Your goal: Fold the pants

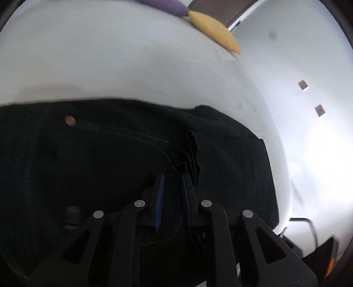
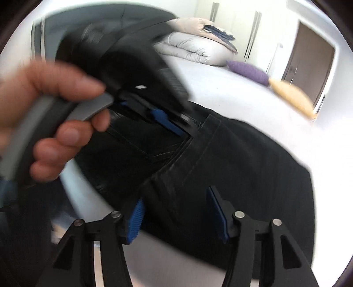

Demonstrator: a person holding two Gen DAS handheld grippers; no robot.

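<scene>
Black pants (image 1: 110,154) lie on a white bed (image 1: 99,66). In the left wrist view my left gripper (image 1: 173,178) is shut on a bunched fold of the black fabric near a pocket seam. In the right wrist view the pants (image 2: 242,165) spread across the bed, and my right gripper (image 2: 176,201) is open, its blue pads on either side of the cloth edge. The left gripper (image 2: 172,123) also shows there, held by a hand (image 2: 44,110), pinching the pants.
A yellow cushion (image 1: 214,28) and a purple cushion (image 1: 165,5) lie at the bed's far side. A folded white duvet (image 2: 194,48) and a purple cushion (image 2: 247,70) sit at the head. A doorway (image 2: 308,57) is at the right.
</scene>
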